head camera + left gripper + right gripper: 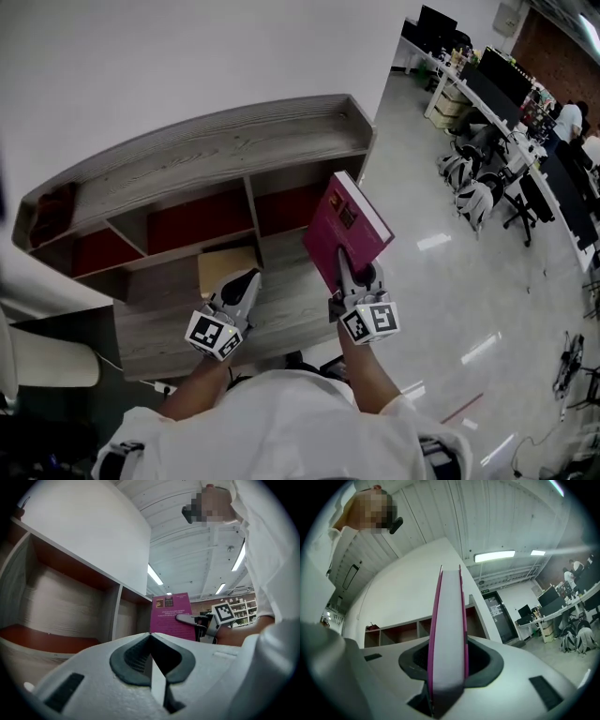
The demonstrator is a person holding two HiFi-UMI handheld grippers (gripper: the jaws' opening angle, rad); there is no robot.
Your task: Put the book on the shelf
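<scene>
One book, clamped in the right gripper, stands outside the shelf.

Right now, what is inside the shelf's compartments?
Nothing shows in the shelf compartments except their red inner surfaces. The top board hides their upper parts from the head view. The magenta book, clamped in the right gripper, covers part of the rightmost one.

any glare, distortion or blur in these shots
Head view: glare streaks the glossy grey floor, and the grey wooden shelf unit bows; right gripper view: the thick magenta book is soft up close; left gripper view: dark vignetted corners.
</scene>
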